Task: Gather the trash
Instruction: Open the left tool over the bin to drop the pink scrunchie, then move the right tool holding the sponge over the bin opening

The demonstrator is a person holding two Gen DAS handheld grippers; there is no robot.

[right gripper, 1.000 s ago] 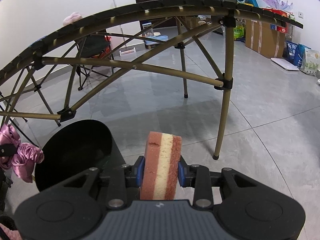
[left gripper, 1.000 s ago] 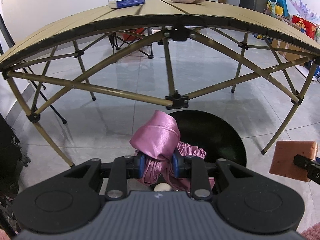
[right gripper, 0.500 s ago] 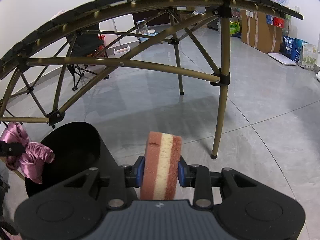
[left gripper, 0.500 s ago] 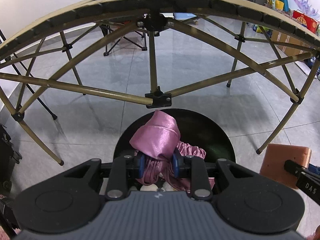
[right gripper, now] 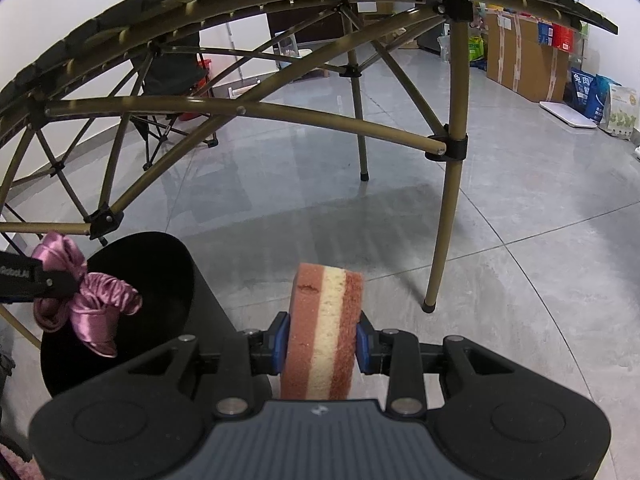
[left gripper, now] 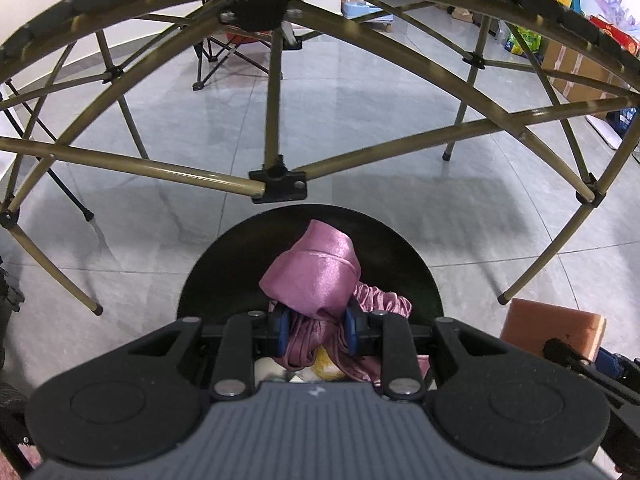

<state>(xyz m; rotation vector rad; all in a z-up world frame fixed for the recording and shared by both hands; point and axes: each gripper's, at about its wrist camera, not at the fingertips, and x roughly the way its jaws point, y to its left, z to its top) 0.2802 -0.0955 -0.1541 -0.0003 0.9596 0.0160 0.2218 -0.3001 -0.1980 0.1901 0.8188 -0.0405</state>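
Left tongs (left gripper: 316, 330) now over black bin (left gripper: 224, 264) pinching pink scrunchie (left gripper: 316, 280), right tongs (right gripper: 322, 340) pinching sponge (right gripper: 322, 320), table brace (left gripper: 278, 186) ahead

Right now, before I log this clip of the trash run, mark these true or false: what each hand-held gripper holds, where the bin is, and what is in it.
1. The left hand-held gripper is shut on a pink satin scrunchie. True.
2. The right hand-held gripper is empty. False: it is shut on a layered sponge, brown outside and cream in the middle.
3. The scrunchie hangs over the black trash bin. True.
4. The bin stands on the folding table. False: it stands on the tiled floor beside the table's frame.
5. The bin is empty. False: some pale items show inside it.
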